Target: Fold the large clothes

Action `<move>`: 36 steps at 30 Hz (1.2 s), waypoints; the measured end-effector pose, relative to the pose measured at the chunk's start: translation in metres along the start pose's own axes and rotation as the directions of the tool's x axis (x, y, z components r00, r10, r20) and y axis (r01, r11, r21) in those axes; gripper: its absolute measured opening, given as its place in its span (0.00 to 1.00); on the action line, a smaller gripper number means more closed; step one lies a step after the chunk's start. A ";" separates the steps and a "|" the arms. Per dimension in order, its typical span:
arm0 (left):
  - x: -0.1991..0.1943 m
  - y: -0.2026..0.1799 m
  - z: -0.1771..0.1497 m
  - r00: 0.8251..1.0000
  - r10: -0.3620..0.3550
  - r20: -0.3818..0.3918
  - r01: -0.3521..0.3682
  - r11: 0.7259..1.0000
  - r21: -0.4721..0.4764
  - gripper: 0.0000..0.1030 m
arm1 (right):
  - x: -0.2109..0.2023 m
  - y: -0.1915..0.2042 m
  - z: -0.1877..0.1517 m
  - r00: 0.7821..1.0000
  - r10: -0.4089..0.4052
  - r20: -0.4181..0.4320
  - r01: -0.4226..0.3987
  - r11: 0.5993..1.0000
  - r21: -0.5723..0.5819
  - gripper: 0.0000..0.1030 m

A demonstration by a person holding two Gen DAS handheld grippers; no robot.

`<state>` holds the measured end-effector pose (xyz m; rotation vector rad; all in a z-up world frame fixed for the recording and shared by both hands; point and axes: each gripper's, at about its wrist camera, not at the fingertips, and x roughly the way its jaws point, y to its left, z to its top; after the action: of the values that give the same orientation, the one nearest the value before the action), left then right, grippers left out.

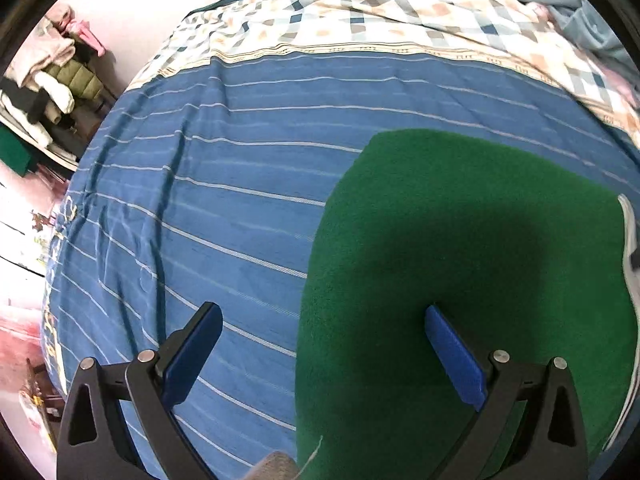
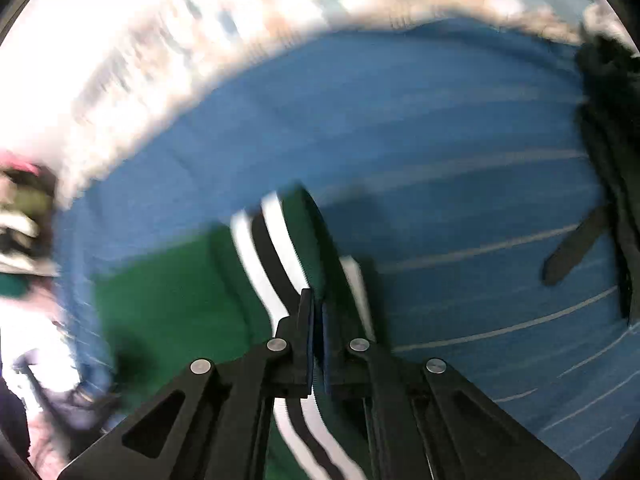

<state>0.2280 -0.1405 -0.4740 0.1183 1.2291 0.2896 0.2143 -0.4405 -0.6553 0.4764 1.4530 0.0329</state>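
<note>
Garment [image 1: 460, 280]: green fleece, soft and light by appearance, lying on the striped bedsheet [image 1: 200, 200] at 4 o'clock; left gripper [image 1: 320, 344] spread, straddling its edge; right gripper [image 2: 317, 344] pinching the white-and-black striped trim [image 2: 264, 256]; take hold at hems or corners.

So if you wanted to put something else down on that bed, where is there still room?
Mostly on the blue striped sheet, between the green garment and the bed's left edge, up to the checked quilt. The right gripper pinches the garment's striped edge; the left gripper hangs open. Crowded spots: the quilt's bunched far end and a dark strapped item at right.
</note>
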 end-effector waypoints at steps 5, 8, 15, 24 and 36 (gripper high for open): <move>-0.007 0.006 -0.002 1.000 0.011 -0.010 -0.011 1.000 -0.010 1.00 | 0.002 0.010 0.006 0.996 0.015 -0.086 -0.019 0.998 -0.052 0.22; -0.021 0.015 -0.015 1.000 0.017 -0.007 -0.018 0.999 -0.032 1.00 | -0.023 0.003 -0.002 0.992 0.089 -0.091 -0.094 0.994 -0.051 0.68; -0.031 0.024 -0.066 0.996 -0.009 -0.087 0.000 0.995 -0.098 1.00 | -0.015 -0.046 -0.073 0.958 0.145 -0.247 -0.143 0.989 0.025 0.72; -0.026 0.010 -0.075 0.996 0.009 -0.091 -0.012 0.999 -0.030 1.00 | -0.005 -0.045 -0.103 0.950 0.286 -0.124 -0.271 0.954 0.129 0.10; -0.024 -0.009 -0.082 0.999 0.000 -0.041 0.003 0.997 0.076 1.00 | 0.007 -0.058 -0.099 0.983 0.133 -0.130 -0.107 0.976 0.188 0.11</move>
<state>0.1447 -0.1616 -0.4820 0.1784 1.2809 0.2451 0.1049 -0.4621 -0.6848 0.7229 1.5725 0.0326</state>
